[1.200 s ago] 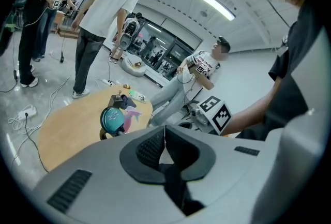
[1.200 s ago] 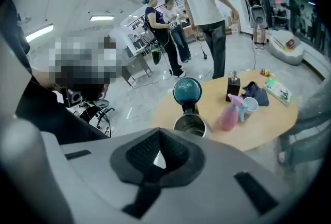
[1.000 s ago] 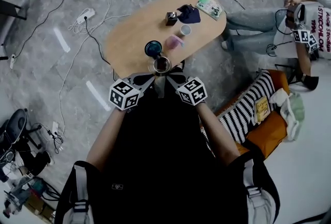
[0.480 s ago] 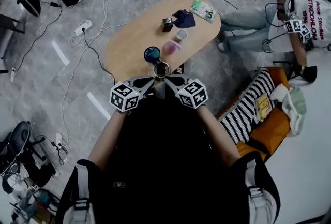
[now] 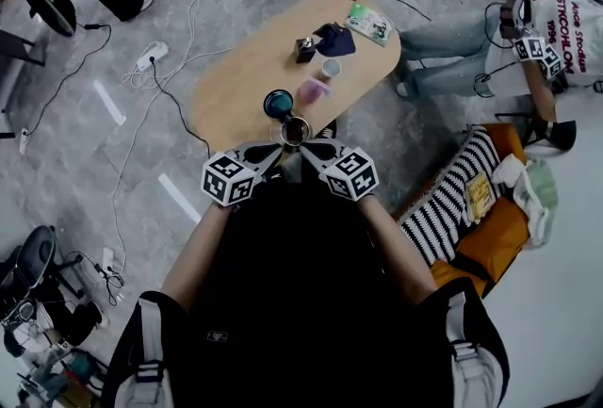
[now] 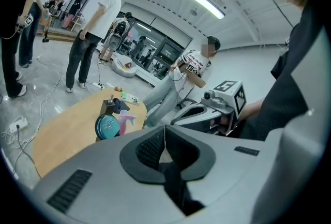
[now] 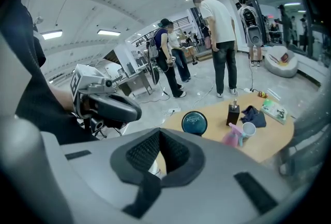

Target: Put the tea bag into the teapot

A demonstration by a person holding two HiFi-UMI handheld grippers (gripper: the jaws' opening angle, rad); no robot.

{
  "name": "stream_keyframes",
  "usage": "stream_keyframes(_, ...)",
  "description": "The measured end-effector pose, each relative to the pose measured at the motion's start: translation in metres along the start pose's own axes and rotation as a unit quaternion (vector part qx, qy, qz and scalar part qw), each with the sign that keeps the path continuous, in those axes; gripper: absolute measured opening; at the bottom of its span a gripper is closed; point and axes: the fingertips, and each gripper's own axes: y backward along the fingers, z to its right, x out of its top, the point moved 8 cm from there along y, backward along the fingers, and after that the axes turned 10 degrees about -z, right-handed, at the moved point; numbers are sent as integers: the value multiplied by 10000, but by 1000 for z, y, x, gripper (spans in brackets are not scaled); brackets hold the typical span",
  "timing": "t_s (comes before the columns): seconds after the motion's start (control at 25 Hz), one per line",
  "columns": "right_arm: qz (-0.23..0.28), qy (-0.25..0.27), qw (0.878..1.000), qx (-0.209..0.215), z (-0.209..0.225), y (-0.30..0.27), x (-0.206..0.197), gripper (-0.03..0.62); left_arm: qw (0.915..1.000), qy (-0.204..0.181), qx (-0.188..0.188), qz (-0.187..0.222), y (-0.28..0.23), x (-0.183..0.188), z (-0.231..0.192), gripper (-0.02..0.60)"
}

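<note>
A glass teapot (image 5: 294,124) with dark contents stands at the near end of the wooden table (image 5: 236,86). Just behind it is a round teal lid (image 5: 278,101), which also shows in both gripper views (image 6: 107,127) (image 7: 194,122). I cannot pick out a tea bag; a green packet (image 5: 368,20) lies at the far end. My left gripper (image 5: 277,153) (image 6: 164,134) and right gripper (image 5: 305,151) (image 7: 159,138) are held side by side close to the chest. Their tips point inward just short of the teapot, and both are shut with nothing between the pads.
Also on the table are a pink spray bottle (image 5: 314,90), a white cup (image 5: 329,69), a dark pump bottle (image 5: 304,48) and a dark blue cloth (image 5: 336,37). A seated person (image 5: 546,39) is at the right, others stand beyond, and cables (image 5: 160,57) run across the floor.
Both grippers have stayed in the same place, shut. The head camera has shifted a little, so the table sits slightly higher in the view.
</note>
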Motion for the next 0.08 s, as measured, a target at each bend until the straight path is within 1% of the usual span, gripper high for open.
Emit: stream_keyframes(0.08,8,5,10000,-1,-1,-1,1,6,10000,4,-10,5,1,-1,0,15)
